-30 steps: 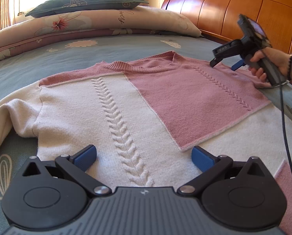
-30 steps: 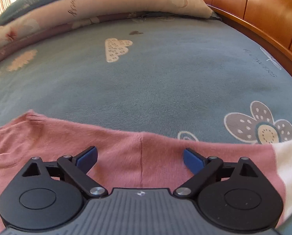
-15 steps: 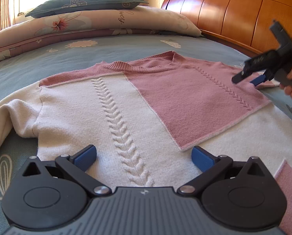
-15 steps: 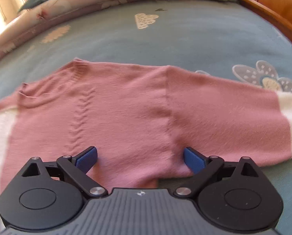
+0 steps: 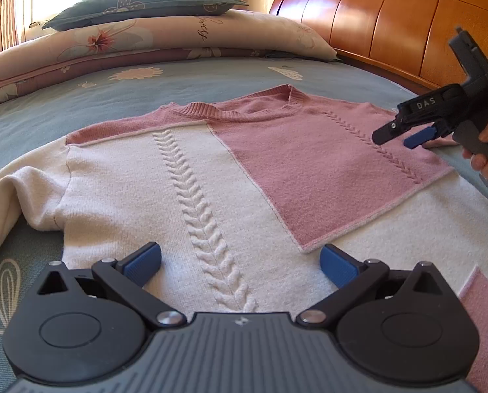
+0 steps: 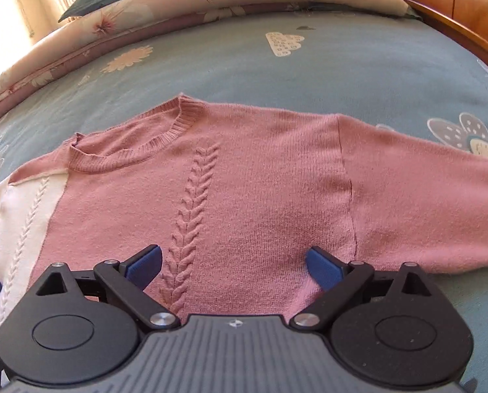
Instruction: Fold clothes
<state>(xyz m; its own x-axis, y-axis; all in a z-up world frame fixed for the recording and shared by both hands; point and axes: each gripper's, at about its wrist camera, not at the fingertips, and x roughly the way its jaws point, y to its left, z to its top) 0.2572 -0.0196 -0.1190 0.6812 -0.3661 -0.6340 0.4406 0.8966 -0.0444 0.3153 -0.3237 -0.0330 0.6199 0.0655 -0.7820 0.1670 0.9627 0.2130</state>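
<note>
The sweater runs off the left wrist view at 3 and 9 o'clock; its hem is hidden behind the left hand-held gripper.

Black claws, blue pads

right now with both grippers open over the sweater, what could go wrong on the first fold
1. The white sleeve droops bunched off the sweater, so it may fold in crooked.
2. The right gripper hovers over the body near the pink sleeve's seam; pinching there may lift both layers.
3. The left gripper straddles the thick cable braid, which may resist a flat crease.
</note>
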